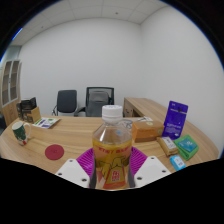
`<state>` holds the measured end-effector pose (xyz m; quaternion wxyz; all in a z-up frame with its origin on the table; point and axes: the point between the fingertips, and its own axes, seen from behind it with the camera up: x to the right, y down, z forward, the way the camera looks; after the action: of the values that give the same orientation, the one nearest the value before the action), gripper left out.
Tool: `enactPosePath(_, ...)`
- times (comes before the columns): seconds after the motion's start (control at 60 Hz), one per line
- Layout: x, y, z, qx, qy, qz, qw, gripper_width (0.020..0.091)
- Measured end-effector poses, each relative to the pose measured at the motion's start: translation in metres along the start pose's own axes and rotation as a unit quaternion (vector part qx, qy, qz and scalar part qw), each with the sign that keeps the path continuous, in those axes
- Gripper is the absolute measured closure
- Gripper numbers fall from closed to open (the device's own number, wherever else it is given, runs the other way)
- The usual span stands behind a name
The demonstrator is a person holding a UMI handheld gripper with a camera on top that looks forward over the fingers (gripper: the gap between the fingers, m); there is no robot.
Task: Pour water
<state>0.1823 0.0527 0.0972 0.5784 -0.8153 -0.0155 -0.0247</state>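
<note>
Between the two fingers of the gripper (113, 170), upright: a clear bottle (113, 146) of yellowish liquid, white cap on top, orange and yellow label around the body. Both pink pads (93, 164) pressed against its sides, fingers narrowed onto it and holding it. Behind the bottle, a wooden table (75, 136) curving away. Left of the bottle on the tabletop, a round dark red coaster (54, 152); farther left, a small dark green cup (20, 132) and a book (46, 122). To the right, a purple box (175, 120) standing upright, a green box (187, 148) nearer, a small blue packet (176, 161) just beside it. Beyond the table, two dark office chairs (98, 99) against a white wall.
</note>
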Motion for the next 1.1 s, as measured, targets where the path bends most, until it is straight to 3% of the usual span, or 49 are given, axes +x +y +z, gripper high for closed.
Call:
enactPosePath(0.183, -0.093, -0.111, -0.009, 0.044, 0.030, -0.178, 0.983, 0.0659)
enactPosePath(0.3, -0.175, -0.159, -0.006, 0.066, 0.059, -0.364, 0.927, 0.0659)
enactPosePath(0.383, -0.236, -0.166, 0.007, 0.067, 0.069, -0.514, 0.853, 0.0657)
enactPosePath(0.5, -0.297, -0.143, 0.024, 0.045, 0.073, -0.681, 0.727, 0.0661)
enactPosePath(0.567, -0.315, -0.130, 0.029, 0.022, 0.083, -0.748, 0.658, 0.0659)
enactPosePath(0.683, -0.333, -0.129, 0.034, 0.016, 0.096, -0.839, 0.535, 0.0662)
enactPosePath(0.733, -0.334, -0.130, 0.034, 0.010, 0.104, -0.854, 0.510, 0.0663)
enactPosePath(0.833, -0.336, -0.121, 0.036, -0.008, 0.091, -0.861, 0.500, 0.0662)
enactPosePath(0.95, -0.346, -0.117, 0.038, 0.016, 0.072, -0.848, 0.525, 0.0659)
enactPosePath(1.017, -0.350, -0.118, 0.036, 0.028, 0.055, -0.798, 0.600, 0.0657)
enactPosePath(1.1, -0.358, -0.144, 0.021, 0.058, 0.015, -0.639, 0.767, 0.0657)
